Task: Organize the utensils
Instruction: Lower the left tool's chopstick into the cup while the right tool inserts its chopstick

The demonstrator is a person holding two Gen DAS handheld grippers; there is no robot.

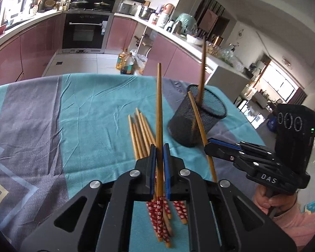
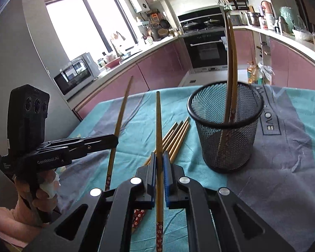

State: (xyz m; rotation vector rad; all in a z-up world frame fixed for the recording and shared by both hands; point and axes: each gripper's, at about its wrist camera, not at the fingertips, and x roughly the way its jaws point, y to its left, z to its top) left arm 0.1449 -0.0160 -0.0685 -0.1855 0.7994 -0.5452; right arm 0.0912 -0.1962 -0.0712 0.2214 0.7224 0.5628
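Holding one chopstick [image 1: 158, 113] in your left tool [image 1: 159, 147] and another [image 2: 158, 130] in your right tool [image 2: 159, 155], both clenched, you have the mesh cup [image 2: 226, 138] right of centre in each view, nearer the right tool. Both sticks point up and away. Two chopsticks [image 2: 231, 67] stand in the cup; roughly five, overlapping, lie in a pile [image 1: 140, 134] on the counter [image 1: 84, 109].

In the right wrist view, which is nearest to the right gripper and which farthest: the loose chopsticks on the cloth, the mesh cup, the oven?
From the right gripper:
1. Loose chopsticks, on the cloth just beyond its fingertips.
2. Mesh cup, farther, to the right.
3. Oven, across the kitchen, by the back wall.
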